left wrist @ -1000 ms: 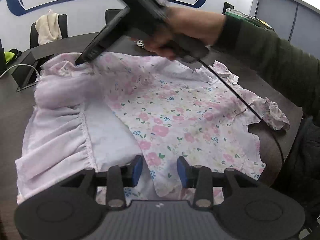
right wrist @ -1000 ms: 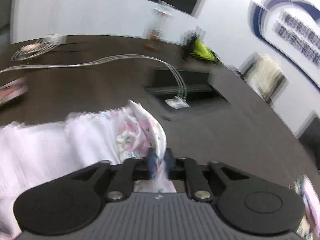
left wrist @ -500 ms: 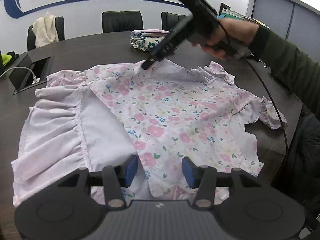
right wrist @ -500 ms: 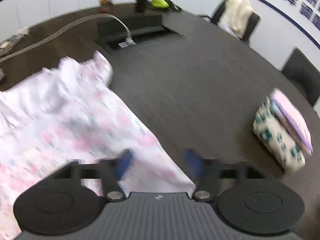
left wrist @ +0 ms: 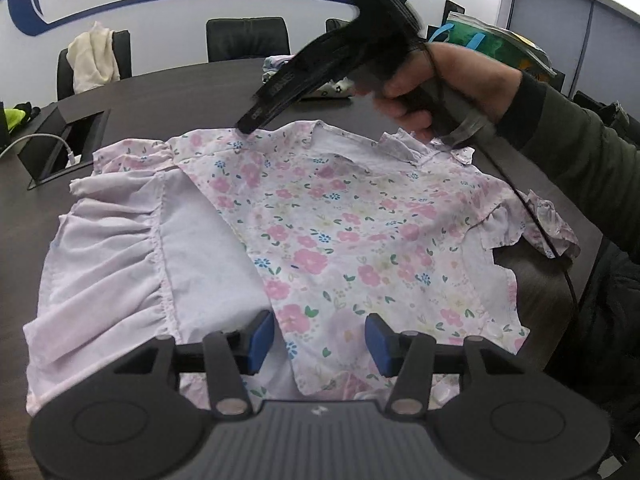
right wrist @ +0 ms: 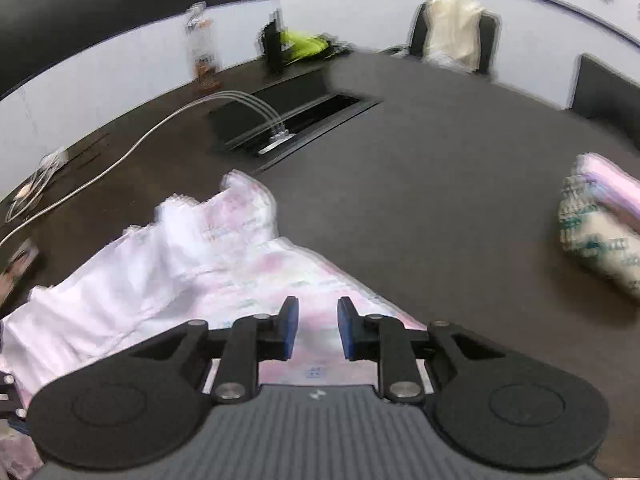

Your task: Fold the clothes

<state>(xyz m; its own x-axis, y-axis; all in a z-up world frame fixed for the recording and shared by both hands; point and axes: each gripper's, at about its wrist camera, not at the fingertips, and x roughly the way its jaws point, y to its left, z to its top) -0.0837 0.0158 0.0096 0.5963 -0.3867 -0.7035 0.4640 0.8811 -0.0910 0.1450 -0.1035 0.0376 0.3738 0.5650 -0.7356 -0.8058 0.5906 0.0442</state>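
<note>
Left claw (left wrist: 320,336) hovers low over the near hem of the flowered shirt (left wrist: 340,232), and its blue pads have just been opening; they stand well apart, with the cloth under them but not pinched. At the far left of this view a white cable (left wrist: 38,140) runs to a box sunk in the dark surface (left wrist: 180,92). The shirt lies spread flat on the surface, and its left part is folded over, so the plain pale inside and a gathered ruffle show. Behind it, a chair (left wrist: 96,64) with a cream cloth on its back stands at the wall.

More to the right, the right claw (left wrist: 246,126) comes down at the shirt's collar edge, held by a hand (left wrist: 432,84) in a dark green sleeve (left wrist: 580,148). In its own blurred view the right claw (right wrist: 317,328) has just been closing; a narrow gap remains between the pads, and the cloth lies below them, not gripped. At the right edge a stack of folded clothes (right wrist: 600,232) rests on the surface.
</note>
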